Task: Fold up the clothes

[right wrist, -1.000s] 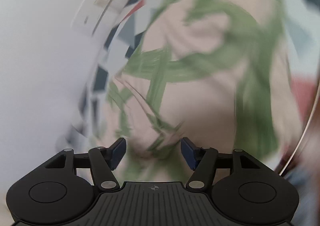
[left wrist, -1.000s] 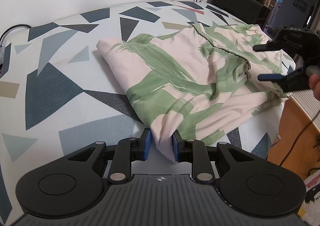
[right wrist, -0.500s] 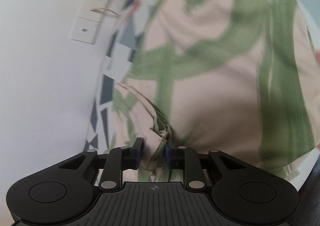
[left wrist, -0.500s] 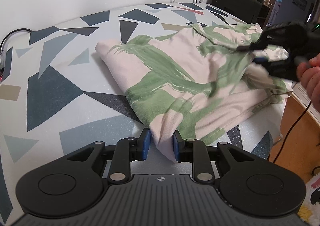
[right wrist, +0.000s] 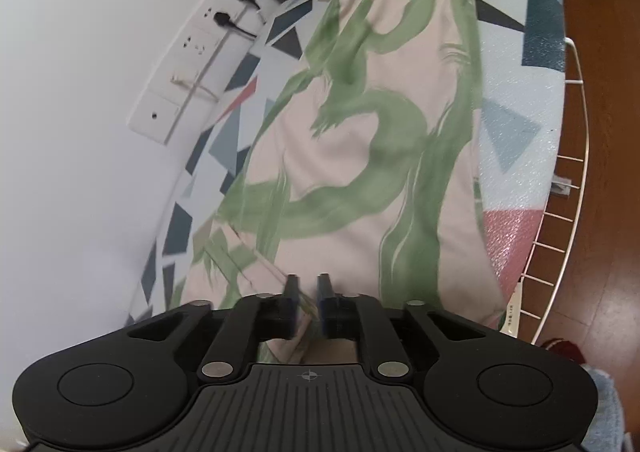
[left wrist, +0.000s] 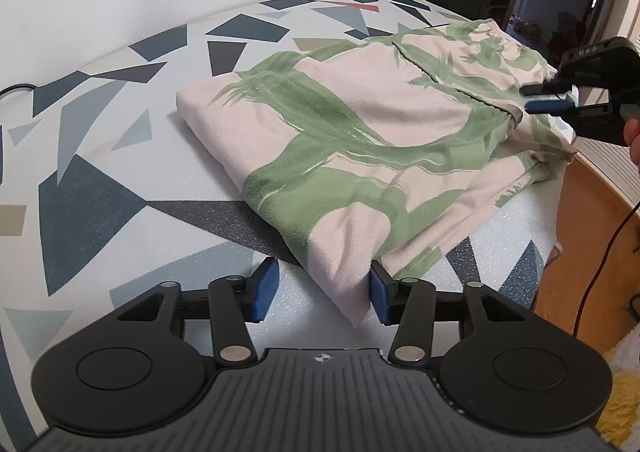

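The left gripper (left wrist: 320, 288) sits low over the table (left wrist: 120, 180), jaws spread wide, the garment (left wrist: 360, 140) corner loose between them. At the garment's right edge, the right gripper (right wrist: 306, 292) pinches fabric with its 2 jaws nearly closed.

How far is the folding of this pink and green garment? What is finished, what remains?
Done: the garment lies folded over, layers stacked on the patterned table. In hand: the right gripper pinches a fabric edge, jaws nearly closed; the left gripper stands open around the near corner. Left: probably another fold and smoothing.
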`<state>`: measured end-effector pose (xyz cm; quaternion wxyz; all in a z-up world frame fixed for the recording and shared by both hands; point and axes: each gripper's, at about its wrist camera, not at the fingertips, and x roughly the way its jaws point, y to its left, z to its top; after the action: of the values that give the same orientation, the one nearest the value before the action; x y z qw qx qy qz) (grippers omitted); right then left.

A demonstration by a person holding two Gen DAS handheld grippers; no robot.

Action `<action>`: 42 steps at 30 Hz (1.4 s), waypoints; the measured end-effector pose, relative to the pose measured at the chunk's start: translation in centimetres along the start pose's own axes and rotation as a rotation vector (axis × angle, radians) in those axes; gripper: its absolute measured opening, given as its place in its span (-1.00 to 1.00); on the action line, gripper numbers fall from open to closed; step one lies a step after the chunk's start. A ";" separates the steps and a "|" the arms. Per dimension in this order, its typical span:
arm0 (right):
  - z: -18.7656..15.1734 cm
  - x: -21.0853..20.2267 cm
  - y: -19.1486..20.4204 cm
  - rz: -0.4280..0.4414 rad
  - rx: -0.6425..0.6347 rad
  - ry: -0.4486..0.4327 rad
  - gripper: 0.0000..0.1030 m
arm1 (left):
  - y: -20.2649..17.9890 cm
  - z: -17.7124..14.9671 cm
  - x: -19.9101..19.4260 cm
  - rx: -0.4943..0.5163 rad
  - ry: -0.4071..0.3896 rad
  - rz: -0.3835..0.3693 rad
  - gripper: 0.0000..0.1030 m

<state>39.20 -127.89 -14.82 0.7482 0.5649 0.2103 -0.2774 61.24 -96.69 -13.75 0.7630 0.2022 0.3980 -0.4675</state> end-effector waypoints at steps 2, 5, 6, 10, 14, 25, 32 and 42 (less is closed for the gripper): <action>-0.3 0.4 -0.2 0.020 0.018 0.041 -0.21 | 0.0 0.1 0.0 -0.004 0.001 0.002 0.02; -0.9 1.1 -0.6 0.050 0.046 0.103 -0.02 | 0.0 0.1 0.0 -0.003 0.000 0.004 0.03; -1.0 1.3 -0.7 0.059 0.055 0.123 -0.02 | 0.0 0.1 0.0 -0.004 -0.001 0.004 0.04; -2.3 2.4 -0.1 0.070 0.033 0.149 -0.03 | -0.1 -0.1 0.0 -0.006 -0.007 0.004 0.07; -3.0 3.0 2.0 0.064 -0.104 0.105 -0.04 | -0.4 -0.1 0.0 0.004 -0.004 0.011 0.12; -5.1 1.7 8.2 0.064 -0.490 -0.073 -0.76 | -0.2 0.1 0.1 -0.012 0.018 0.032 0.34; -2.8 1.1 6.1 -0.160 -0.494 0.032 0.00 | 0.1 0.0 -0.2 -0.007 0.033 -0.004 0.35; 3.0 2.5 5.5 -0.101 -0.434 0.004 0.08 | 3.9 1.0 -2.7 -0.291 -0.020 -0.158 0.35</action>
<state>44.64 -130.05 -11.56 0.8370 0.3798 0.2946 -0.2615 64.34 -93.98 -11.25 0.7492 0.0528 0.4685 -0.4652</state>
